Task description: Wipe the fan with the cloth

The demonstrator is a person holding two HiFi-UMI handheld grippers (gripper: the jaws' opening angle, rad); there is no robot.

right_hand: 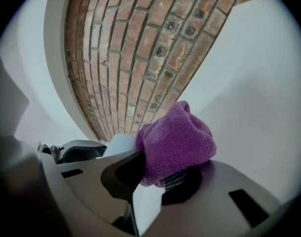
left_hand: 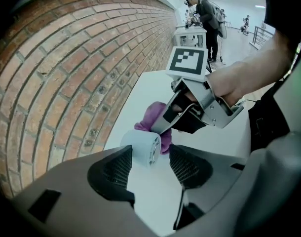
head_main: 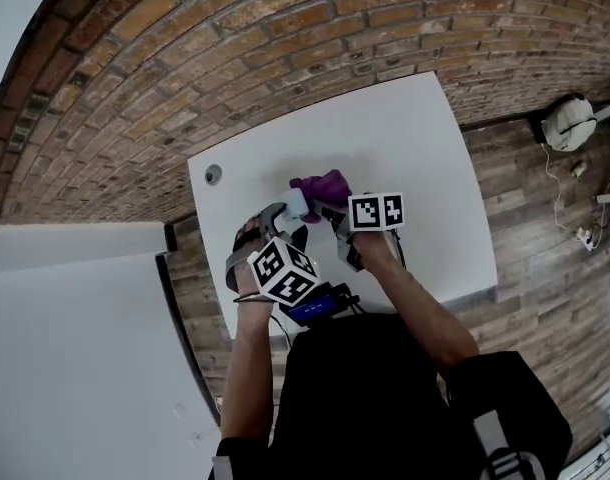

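Between the left gripper's (left_hand: 151,156) tips sits the pale blue fan (left_hand: 139,146), clamped. Touching its far side, the right gripper (right_hand: 160,174) clenches the purple cloth (right_hand: 177,139) above the white surface (head_main: 405,148).

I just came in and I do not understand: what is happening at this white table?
A person works at a white table beside a brick wall, with a gripper in each hand. The left gripper is at a small pale blue fan, which sits at its jaw tips; a firm grip cannot be confirmed. The right gripper pinches a purple cloth and holds it against the fan. The wiping seems to be under way.
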